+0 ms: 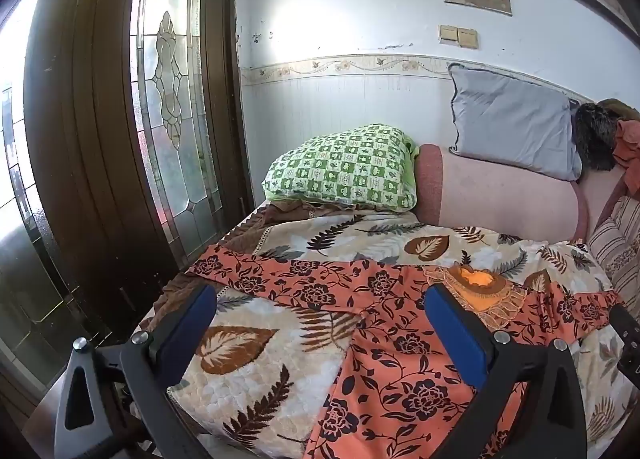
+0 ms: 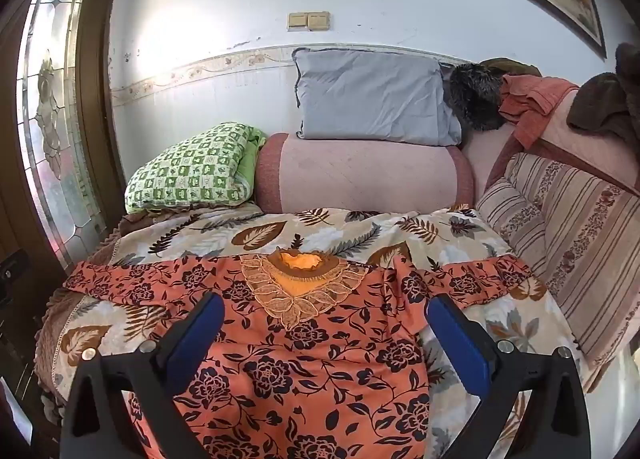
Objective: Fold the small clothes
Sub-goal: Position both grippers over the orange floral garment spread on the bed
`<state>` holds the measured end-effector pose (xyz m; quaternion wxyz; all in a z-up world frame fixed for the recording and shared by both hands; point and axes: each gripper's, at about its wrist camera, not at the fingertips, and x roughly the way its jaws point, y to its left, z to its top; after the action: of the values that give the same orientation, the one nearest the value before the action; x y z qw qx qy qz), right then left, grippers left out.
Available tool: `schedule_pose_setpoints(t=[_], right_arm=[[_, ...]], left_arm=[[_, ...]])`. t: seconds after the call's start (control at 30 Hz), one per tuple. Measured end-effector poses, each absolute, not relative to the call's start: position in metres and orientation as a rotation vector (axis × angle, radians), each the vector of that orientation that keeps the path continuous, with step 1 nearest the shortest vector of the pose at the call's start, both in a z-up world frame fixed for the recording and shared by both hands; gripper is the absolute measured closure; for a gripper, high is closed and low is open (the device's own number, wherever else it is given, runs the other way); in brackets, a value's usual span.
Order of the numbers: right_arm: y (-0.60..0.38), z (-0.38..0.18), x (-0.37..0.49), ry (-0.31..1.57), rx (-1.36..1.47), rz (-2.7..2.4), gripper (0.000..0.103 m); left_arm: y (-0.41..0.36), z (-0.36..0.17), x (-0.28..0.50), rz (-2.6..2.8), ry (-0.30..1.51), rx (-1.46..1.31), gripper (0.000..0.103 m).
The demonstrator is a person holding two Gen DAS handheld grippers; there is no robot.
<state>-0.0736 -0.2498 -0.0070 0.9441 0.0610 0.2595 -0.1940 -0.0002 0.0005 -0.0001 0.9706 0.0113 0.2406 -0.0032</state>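
Nearest, the left gripper (image 1: 320,299) hangs wide and holds nothing, over the dress (image 1: 384,371) near its left sleeve (image 1: 260,279). The right gripper (image 2: 324,311) is equally wide and bare, above the chest. The dress (image 2: 304,371) lies flat, face up on the leaf blanket (image 2: 360,231), sleeves out, likely spread ready for folding. Farther back sit a green pillow (image 2: 192,171) and a grey pillow (image 2: 372,95). Only the right view shows the whole lace collar (image 2: 300,287) and the right sleeve (image 2: 480,279); the left view shows the bed's door-side edge (image 1: 192,299).
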Motion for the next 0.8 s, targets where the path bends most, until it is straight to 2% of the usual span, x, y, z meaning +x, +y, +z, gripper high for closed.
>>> schedule_pose_setpoints(t=[0.8], right_arm=[[-0.263, -0.029, -0.062, 0.549, 0.152, -0.406, 0.000]], left_arm=[[-0.003, -0.020, 0.019, 0.030, 0.553, 0.075, 0.000]])
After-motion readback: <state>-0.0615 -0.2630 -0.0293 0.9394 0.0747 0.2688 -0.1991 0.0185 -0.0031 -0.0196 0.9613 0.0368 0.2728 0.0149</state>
